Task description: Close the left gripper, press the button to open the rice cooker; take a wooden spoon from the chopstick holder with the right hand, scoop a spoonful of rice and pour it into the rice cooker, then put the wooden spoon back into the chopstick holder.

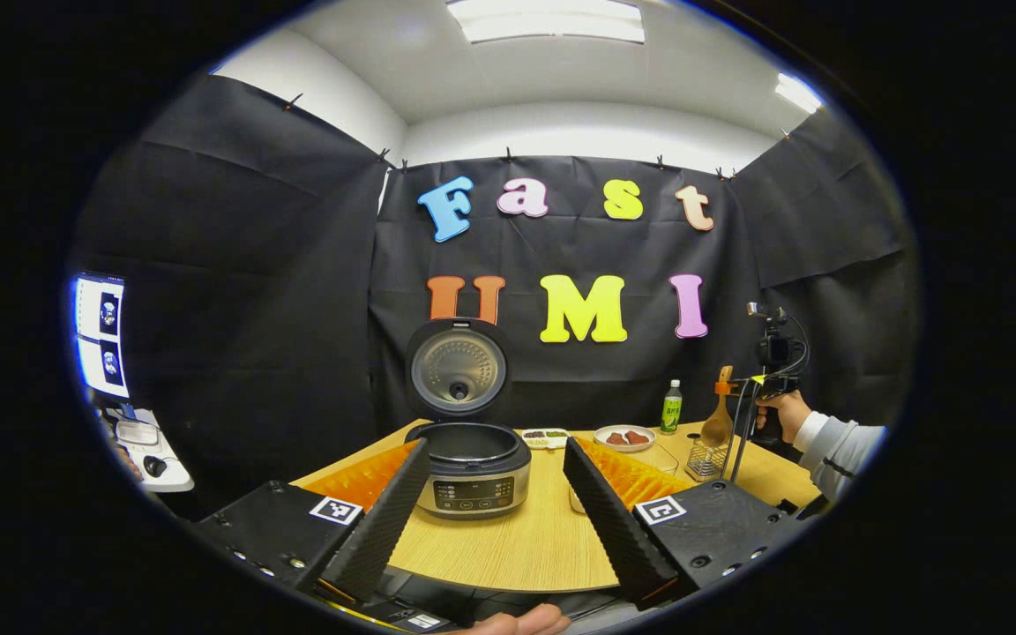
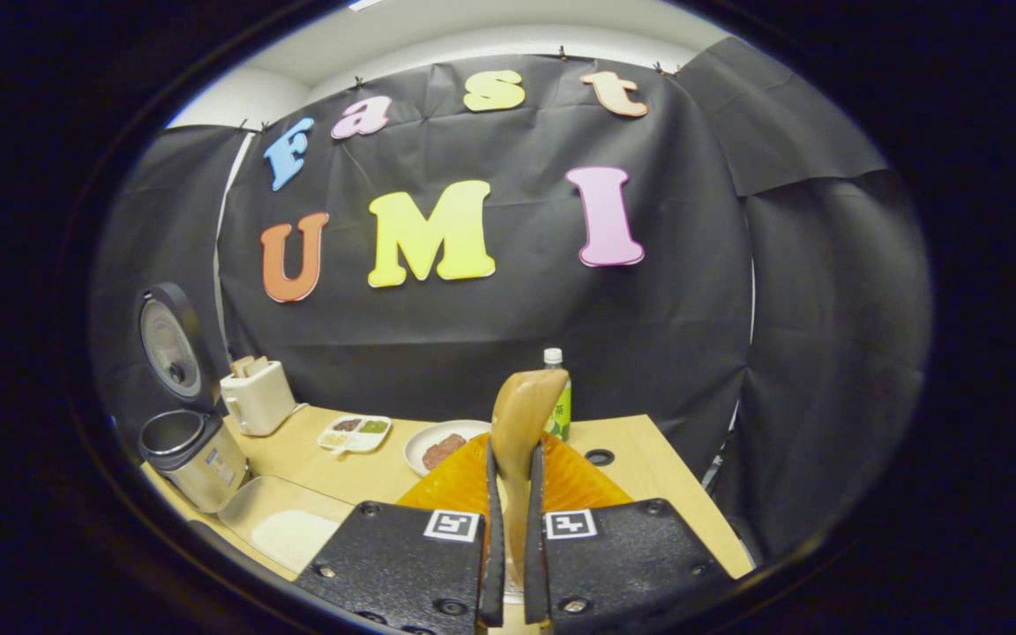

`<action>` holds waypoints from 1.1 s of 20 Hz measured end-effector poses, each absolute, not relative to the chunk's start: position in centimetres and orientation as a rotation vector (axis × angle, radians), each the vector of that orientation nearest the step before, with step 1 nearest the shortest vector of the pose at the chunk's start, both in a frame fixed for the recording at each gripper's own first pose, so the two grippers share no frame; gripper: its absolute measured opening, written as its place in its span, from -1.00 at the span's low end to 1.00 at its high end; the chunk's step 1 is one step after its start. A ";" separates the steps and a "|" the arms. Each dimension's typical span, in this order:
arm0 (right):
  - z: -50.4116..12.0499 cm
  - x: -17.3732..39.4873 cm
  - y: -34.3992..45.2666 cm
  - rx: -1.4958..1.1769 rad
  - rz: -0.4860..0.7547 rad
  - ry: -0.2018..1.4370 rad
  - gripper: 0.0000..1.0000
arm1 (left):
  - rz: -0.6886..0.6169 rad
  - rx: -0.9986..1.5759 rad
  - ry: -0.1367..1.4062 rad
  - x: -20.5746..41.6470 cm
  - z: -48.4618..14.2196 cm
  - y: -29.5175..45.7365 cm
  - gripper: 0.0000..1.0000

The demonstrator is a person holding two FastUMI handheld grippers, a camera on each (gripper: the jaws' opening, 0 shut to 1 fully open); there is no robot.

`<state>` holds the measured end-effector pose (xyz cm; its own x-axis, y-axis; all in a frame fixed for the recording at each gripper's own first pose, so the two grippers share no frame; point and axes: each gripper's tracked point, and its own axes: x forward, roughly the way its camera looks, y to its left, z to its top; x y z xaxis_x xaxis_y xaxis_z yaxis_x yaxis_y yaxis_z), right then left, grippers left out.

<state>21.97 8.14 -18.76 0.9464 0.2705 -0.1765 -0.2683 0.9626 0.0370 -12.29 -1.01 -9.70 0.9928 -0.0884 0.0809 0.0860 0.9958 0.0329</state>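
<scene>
The rice cooker stands on the table straight ahead of my left gripper, its lid swung up and the pot bare. The left gripper is open, well short of the cooker, with nothing between its fingers. At the far right a hand holds my right gripper, which is shut on the wooden spoon just above the wire chopstick holder. In the right gripper view the spoon sticks out from between the shut fingers of the right gripper. The open cooker sits far left, with a clear tray of white rice beside it.
On the wooden table stand a divided snack dish, a plate of reddish food and a green bottle. A white toaster-like box is behind the cooker. A monitor and a side stand are at the left.
</scene>
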 end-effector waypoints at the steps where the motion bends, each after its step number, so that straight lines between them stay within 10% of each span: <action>1: -18.4 21.6 8.8 0.016 0.278 0.174 -0.72 | -0.090 0.032 -0.085 -12.2 -9.6 -1.0 0.94; 15: -19.4 15.2 25.8 -0.052 0.446 0.119 -0.72 | -0.023 0.016 -0.088 -12.9 -8.9 2.4 0.94; 22: -28.2 16.2 26.8 -0.077 0.299 0.221 -0.72 | -0.018 0.017 -0.093 -13.1 -8.9 3.0 0.94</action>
